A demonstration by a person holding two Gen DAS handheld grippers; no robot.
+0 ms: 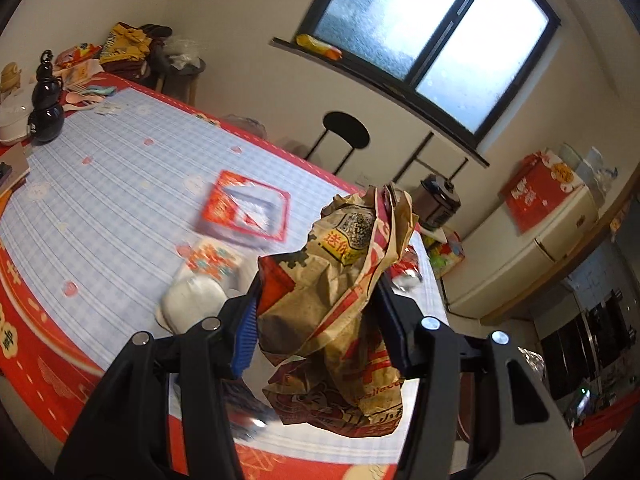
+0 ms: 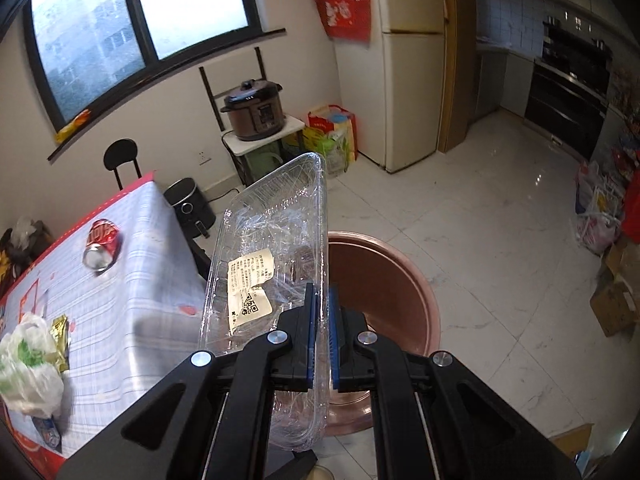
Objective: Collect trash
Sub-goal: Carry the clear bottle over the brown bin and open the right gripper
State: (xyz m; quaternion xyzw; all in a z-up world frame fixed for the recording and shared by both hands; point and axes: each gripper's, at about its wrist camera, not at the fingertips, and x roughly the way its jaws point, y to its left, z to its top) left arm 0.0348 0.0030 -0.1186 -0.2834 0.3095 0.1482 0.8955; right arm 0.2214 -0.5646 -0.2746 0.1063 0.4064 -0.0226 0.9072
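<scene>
My left gripper (image 1: 320, 312) is shut on a crumpled brown paper food bag (image 1: 340, 304) with red print, held above the checked table (image 1: 120, 168). Below it lie a white bowl-like container (image 1: 192, 304) and a red-bordered clear packet (image 1: 248, 210). My right gripper (image 2: 323, 304) is shut on the rim of a clear plastic clamshell tray (image 2: 272, 248) with a pale label, held on edge past the table corner, over the copper-coloured round bin (image 2: 384, 280) on the floor. A crushed red can (image 2: 102, 242), a white plastic bag (image 2: 28, 372) and a gold wrapper (image 2: 60, 340) lie on the table.
A black gourd-shaped bottle (image 1: 46, 108) and piled clothes (image 1: 128, 48) sit at the table's far end. Beyond the table stand a black stool (image 1: 344, 132), a pressure cooker (image 2: 254, 110) on a small stand, a black air fryer (image 2: 188, 204) and a cream fridge (image 2: 412, 80). Bags and boxes (image 2: 612, 264) line the right.
</scene>
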